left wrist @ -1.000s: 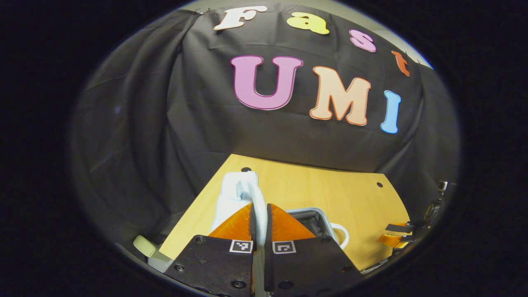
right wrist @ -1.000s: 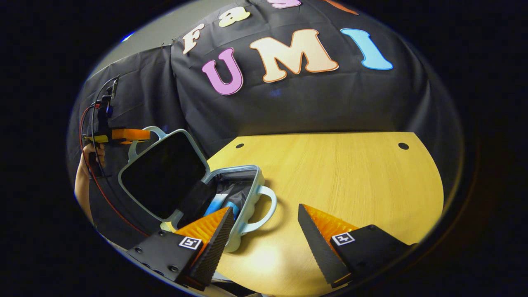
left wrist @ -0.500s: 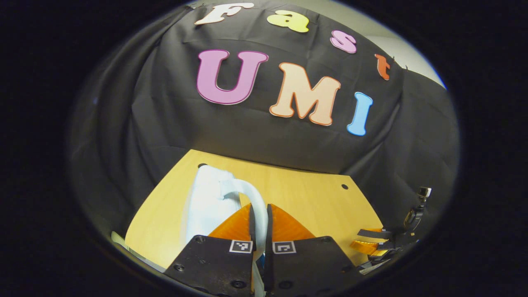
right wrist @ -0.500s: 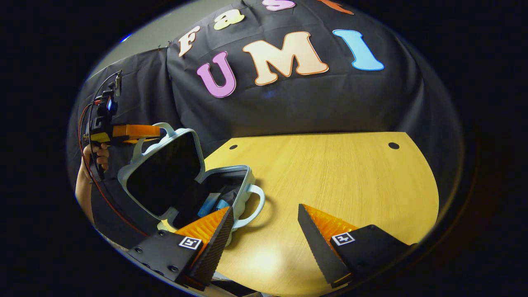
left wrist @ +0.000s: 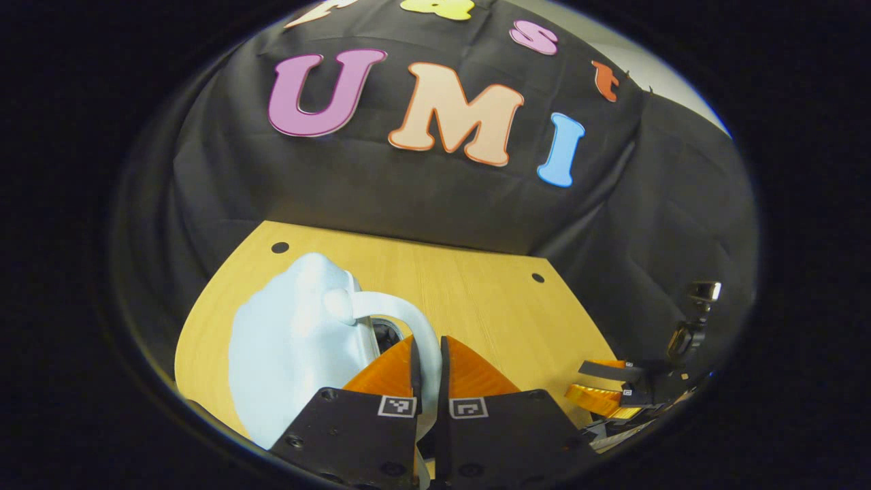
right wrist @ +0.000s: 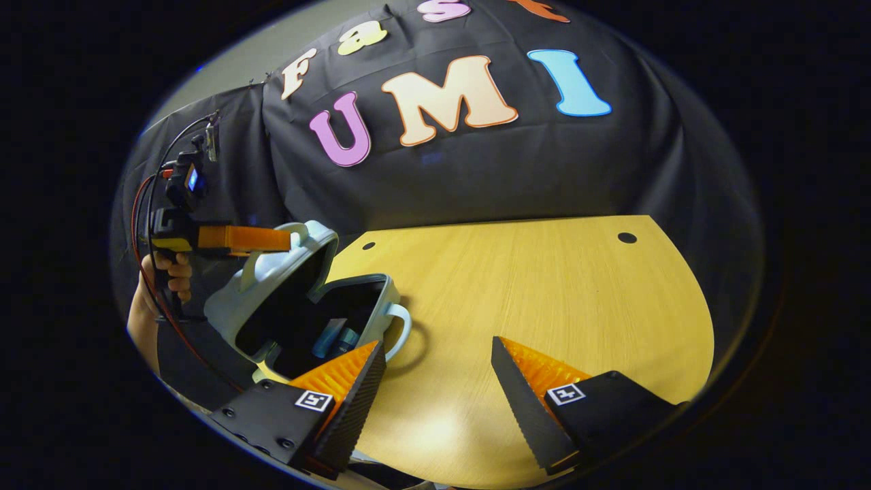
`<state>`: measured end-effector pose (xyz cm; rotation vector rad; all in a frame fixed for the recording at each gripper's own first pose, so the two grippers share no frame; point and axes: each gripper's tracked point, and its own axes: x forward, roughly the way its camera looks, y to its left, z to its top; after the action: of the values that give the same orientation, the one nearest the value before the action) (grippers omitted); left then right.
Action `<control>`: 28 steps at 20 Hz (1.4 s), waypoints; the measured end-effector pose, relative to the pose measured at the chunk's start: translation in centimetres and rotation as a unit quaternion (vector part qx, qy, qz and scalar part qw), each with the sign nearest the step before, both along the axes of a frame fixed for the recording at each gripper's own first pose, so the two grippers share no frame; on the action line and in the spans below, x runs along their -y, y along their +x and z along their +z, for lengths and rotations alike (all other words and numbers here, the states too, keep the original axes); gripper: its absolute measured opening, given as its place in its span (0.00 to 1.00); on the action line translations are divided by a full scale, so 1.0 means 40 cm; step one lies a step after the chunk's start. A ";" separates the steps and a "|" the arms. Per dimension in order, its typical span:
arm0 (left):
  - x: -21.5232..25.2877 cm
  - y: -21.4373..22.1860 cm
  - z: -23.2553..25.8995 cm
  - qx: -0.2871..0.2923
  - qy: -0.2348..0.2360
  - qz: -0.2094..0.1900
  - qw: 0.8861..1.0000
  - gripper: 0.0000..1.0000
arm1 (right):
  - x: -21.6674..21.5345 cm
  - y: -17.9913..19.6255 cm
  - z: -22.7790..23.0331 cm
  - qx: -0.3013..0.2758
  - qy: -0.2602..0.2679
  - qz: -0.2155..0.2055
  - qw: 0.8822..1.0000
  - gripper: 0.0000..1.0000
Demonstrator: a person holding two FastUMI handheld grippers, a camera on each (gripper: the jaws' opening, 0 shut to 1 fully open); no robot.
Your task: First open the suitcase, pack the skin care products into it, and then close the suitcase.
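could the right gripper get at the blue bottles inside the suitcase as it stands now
Probably not. The pale blue suitcase lid, held by the left gripper, is tilted low over the blue bottles, leaving only a narrow gap for the open right gripper.

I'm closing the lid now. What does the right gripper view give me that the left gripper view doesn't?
Right gripper view: the suitcase interior with blue skin care products, the lid partly open, and a hand holding the left tongs. Left gripper view: the lid's pale outer shell, its handle pinched between the left tongs, and the right tongs open farther off. Both: the suitcase and the wooden table.
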<state>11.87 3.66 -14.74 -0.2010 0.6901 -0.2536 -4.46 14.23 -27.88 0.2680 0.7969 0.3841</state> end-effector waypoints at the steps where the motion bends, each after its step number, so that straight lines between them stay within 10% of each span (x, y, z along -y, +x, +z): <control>1: 0.016 0.000 -0.017 -0.007 0.008 -0.003 1.000 0.04 | 0.012 -0.004 -0.001 0.000 0.000 -0.004 1.000 0.98; 11: 0.142 -0.016 -0.192 -0.057 0.070 0.017 0.996 0.06 | 0.182 -0.025 0.018 0.014 0.001 -0.002 1.000 0.98; 13: 0.155 -0.013 -0.162 -0.023 0.083 0.043 0.995 0.14 | 0.215 -0.015 0.041 0.032 -0.005 0.001 0.999 0.98; 18: 0.203 -0.015 -0.004 0.098 0.087 0.111 0.985 0.83 | 0.291 0.088 0.210 0.153 -0.034 -0.040 0.987 0.98; 28: 0.156 -0.027 0.276 0.254 0.106 0.121 0.954 0.95 | 0.218 0.187 0.559 0.336 -0.027 -0.130 0.933 0.98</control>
<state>10.81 -2.59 -3.72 -0.0096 0.1731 0.0091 3.02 5.52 -5.53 0.1678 0.0926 0.1796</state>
